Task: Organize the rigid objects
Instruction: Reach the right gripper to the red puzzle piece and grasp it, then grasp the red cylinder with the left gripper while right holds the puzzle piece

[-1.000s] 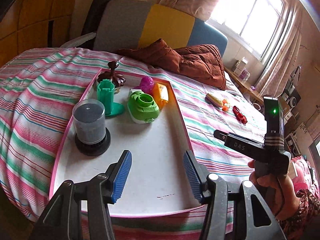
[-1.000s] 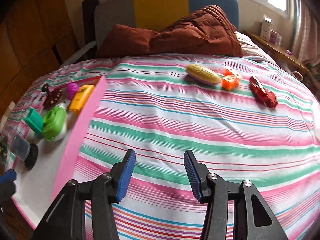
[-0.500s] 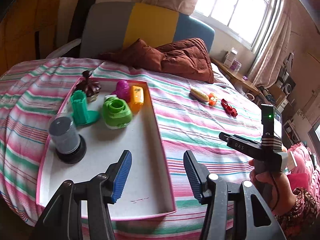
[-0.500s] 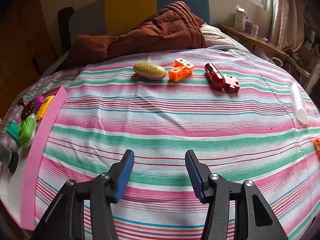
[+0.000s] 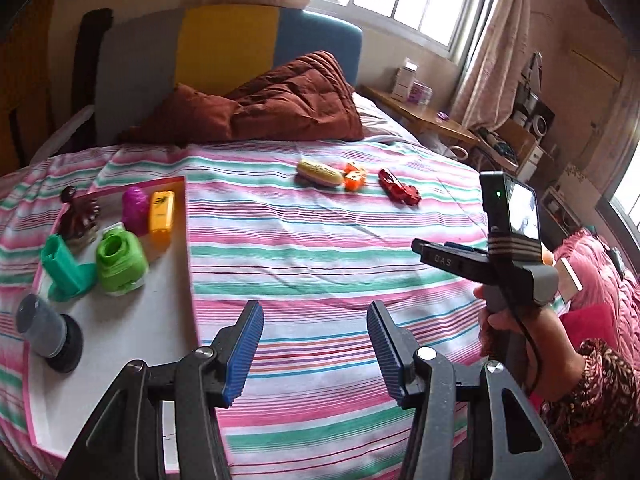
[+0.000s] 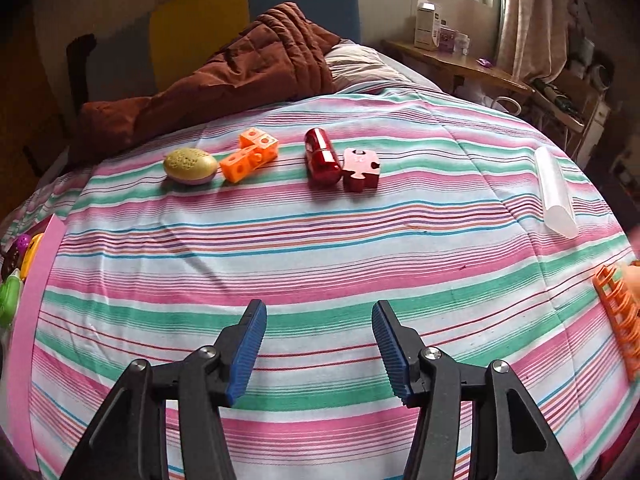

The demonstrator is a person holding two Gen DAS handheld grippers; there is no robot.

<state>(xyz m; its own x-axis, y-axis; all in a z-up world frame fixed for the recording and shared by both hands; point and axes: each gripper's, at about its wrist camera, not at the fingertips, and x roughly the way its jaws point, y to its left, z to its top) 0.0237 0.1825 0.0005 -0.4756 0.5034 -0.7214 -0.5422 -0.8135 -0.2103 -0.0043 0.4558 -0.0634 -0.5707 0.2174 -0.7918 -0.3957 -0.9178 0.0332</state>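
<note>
I hold both grippers empty, their blue pads spread wide: my left gripper (image 5: 315, 350) hangs over the striped bedspread (image 6: 320, 248) just beside the pink-rimmed tray (image 5: 187, 240), and my right gripper (image 6: 319, 348) faces the loose toys. Six things already stand in the tray: a dark figurine (image 5: 80, 216), a purple egg (image 5: 135, 210), an orange bottle (image 5: 161, 216), a teal holder (image 5: 64, 268), a green toy (image 5: 120, 264) and a grey canister (image 5: 46, 326). Well away from the tray, on the bedspread, lie a yellow oval (image 6: 191, 166), orange cubes (image 6: 250, 154), a red cylinder (image 6: 322, 158) touching a puzzle piece (image 6: 362, 168), a clear tube (image 6: 556, 192) and an orange rack (image 6: 618, 312). I judge the sorting about half done.
</note>
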